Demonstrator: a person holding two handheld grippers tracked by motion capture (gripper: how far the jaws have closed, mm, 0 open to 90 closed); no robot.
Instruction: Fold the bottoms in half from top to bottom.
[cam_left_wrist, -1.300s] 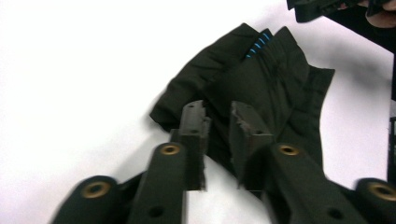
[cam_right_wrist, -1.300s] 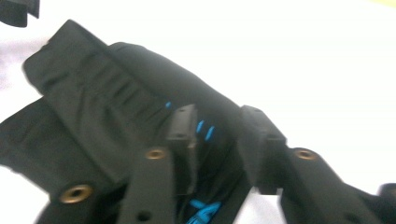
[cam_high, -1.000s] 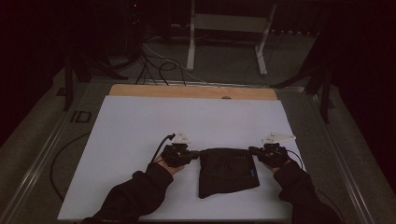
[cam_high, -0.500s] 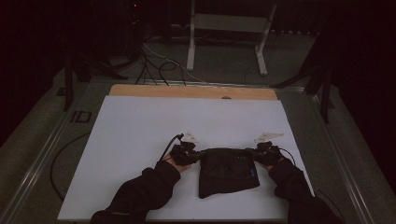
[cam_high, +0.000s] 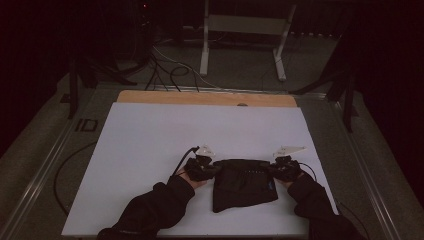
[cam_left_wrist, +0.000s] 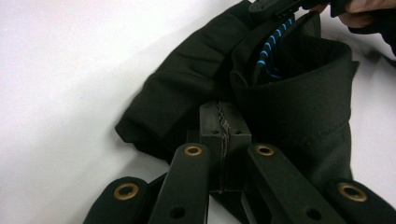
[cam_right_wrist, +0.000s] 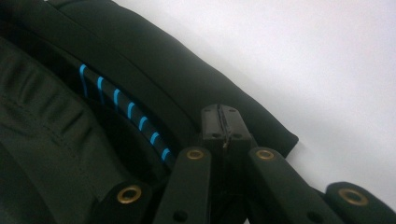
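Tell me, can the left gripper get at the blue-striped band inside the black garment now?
Probably not yet. The left gripper is shut at the black garment edge, and the blue-striped band lies farther in, near the right gripper.

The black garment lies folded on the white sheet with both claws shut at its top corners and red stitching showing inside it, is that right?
Not quite: the stitching is blue, not red, as the right gripper view shows. The rest stands: the black garment lies folded on the white sheet, with the left claw and the right claw shut at its top corners.
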